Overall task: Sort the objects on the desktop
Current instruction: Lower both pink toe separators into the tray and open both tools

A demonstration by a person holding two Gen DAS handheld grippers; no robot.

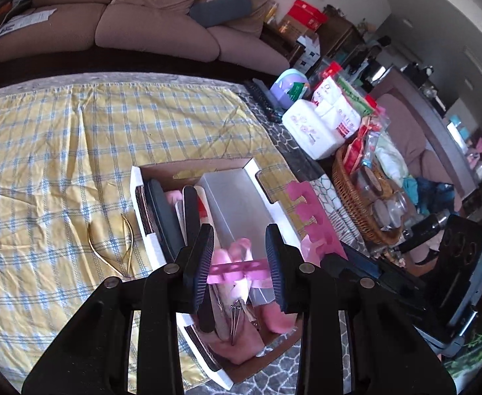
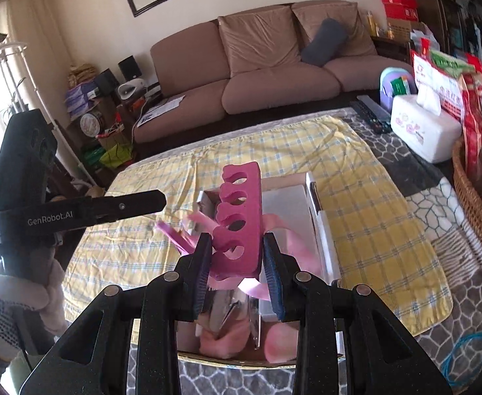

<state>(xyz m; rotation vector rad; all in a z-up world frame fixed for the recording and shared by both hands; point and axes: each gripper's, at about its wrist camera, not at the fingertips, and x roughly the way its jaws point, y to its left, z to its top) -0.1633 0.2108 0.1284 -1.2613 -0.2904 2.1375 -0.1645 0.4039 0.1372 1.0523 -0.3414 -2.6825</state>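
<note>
Left gripper point(image 1: 239, 265): jaws part-closed on a light-pink toe separator point(image 1: 237, 268), held crosswise, pads pressing both ends; the item hangs directly over the open white box point(image 1: 135, 181), apparently staged for drop-in. Right gripper point(image 2: 237, 263): jaws likewise part-closed, clamped on the lower end of a magenta toe separator point(image 2: 239, 217), which stands upright, prongs facing 3 o'clock; gripped at the base so most of the body stays free above the box. In the left wrist view the same magenta piece shows at 3 o'clock of the left gripper, just beside the box's far-right wall. Box contents: dark nail files on edge along the 9 o'clock side, a silver tray inside toward 12 o'clock, metal clippers and pink soft items at the near end; like goods appear grouped, hence separators probably belong here too. Gold cuticle nippers point(image 1: 111, 247) lie on the yellow checked cloth point(image 1: 43, 131) at 9 o'clock of the box, not yet sorted. Wicker basket point(image 1: 353, 197) at 3 o'clock on the table, well apart, not involved.
</note>
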